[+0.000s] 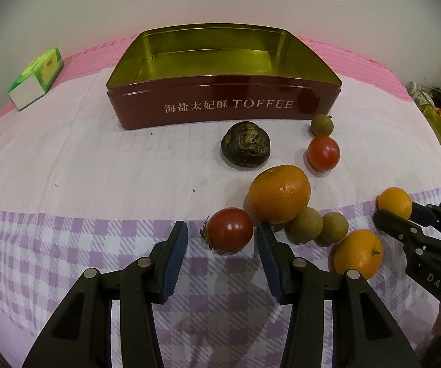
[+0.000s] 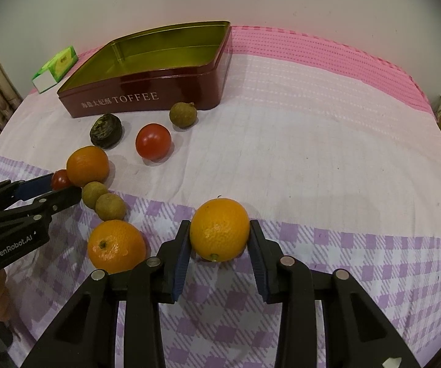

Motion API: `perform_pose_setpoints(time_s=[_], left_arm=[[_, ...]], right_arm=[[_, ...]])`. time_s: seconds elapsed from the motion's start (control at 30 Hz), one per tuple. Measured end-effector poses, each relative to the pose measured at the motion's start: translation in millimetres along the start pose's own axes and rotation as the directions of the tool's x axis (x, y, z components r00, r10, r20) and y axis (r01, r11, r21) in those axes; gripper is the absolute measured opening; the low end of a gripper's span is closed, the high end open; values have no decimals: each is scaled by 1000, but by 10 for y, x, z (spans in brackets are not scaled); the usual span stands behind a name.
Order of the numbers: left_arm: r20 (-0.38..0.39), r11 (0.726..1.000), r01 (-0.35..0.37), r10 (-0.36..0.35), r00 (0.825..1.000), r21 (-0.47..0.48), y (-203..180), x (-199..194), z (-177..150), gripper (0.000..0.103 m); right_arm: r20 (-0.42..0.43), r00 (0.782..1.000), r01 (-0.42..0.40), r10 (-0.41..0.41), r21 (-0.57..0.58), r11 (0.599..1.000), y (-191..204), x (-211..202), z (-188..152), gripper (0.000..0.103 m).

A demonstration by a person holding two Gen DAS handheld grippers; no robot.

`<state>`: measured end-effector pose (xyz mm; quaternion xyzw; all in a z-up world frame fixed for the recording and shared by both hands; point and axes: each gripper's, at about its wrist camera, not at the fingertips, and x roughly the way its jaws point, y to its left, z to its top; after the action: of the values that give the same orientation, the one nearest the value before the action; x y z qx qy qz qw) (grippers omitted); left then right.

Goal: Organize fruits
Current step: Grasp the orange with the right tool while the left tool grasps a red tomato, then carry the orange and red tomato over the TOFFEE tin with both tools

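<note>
Both grippers are at the picking-up step. The right gripper (image 2: pixel 218 239) has its pads against both sides of a small orange (image 2: pixel 219 229), so it looks held, low over the checked cloth (image 2: pixel 358 245). The left gripper (image 1: pixel 222 239) has narrow jaws around a red tomato (image 1: pixel 230 229). The right pad seems to touch the tomato, but a gap shows by the left pad, so it is not gripped yet.

Next, the left jaws likely need to squeeze a bit more. Then each fruit has to go up and over to the tin, which lies at about 12 o'clock from the left gripper and 10 o'clock from the right one.

The red toffee tin (image 1: pixel 220 105) is open and has nothing in it. All the other fruit lies on the cloth. A big orange (image 1: pixel 278 193) sits at 1 o'clock from the tomato, touching two brown longans (image 1: pixel 306 225). It could roll when the tomato lifts
</note>
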<state>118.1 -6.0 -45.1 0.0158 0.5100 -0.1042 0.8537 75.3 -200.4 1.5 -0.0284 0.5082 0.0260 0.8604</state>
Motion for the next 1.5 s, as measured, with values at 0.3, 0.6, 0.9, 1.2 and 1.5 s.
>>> perform_pose_setpoints(time_s=[0.3,0.6,0.9,1.2,1.5], left_arm=[[5,1000,12,-12,1000,1,-15,-23,7,34],[1,1000,16,-16,1000,-5,-33,-31,-6,32],[4,1000,19,-19,1000,-10,-19,-61,-6,32],[19,999,17,-16,1000,-29,71,-158,47,32],[67,999,21,-18,998,-42,194,-309,279,32]], right_arm=[[-1,1000,7,-7,-4,1000,5,3,1,33],[-5,1000,13,-13,-8,1000,11,5,7,33],[-10,1000,14,-14,-9,1000,18,8,12,33],[-7,1000,16,-16,-7,1000,10,-35,73,32],[26,1000,6,-6,-15,1000,17,-178,325,33]])
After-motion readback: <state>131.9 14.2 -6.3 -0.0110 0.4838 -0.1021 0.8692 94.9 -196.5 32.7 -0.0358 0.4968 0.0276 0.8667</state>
